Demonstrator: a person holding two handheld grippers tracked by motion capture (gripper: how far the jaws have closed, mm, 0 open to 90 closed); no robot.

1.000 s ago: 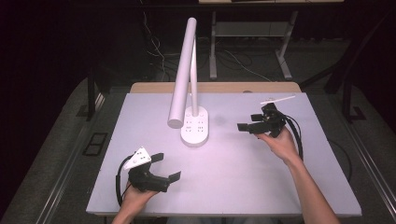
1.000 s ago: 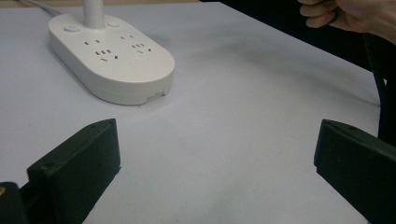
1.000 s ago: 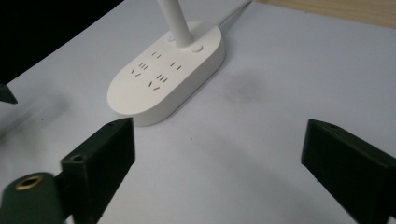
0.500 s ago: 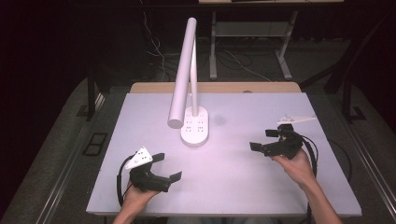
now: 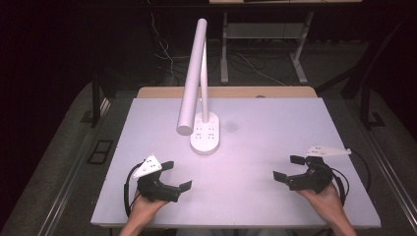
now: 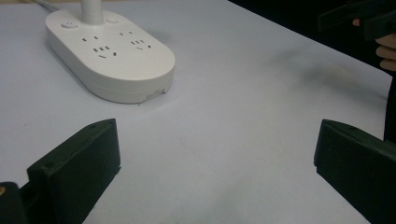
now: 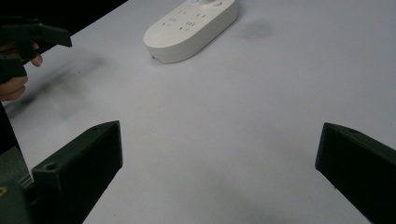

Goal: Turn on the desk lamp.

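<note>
Left gripper [image 5: 176, 176] and right gripper [image 5: 287, 167] are held wide, empty, near the table [image 5: 265, 123] edge. Lamp [image 5: 205, 135] untouched; step judged idle, next target undetermined.

Left claw [image 5: 176, 176] sits low at the near left, held from behind by the left hand [image 5: 143, 205], forearm coming in from the bottom edge. Its jaws stand wide apart, nothing between them, pointing toward the middle. Over on the near right, the right claw [image 5: 288, 168] mirrors it: right hand [image 5: 322, 192] wrapped around the body, jaws spread wide and empty, aimed left toward the other claw. Both hover just over the desk [image 5: 255, 196], well apart from each other.
</note>
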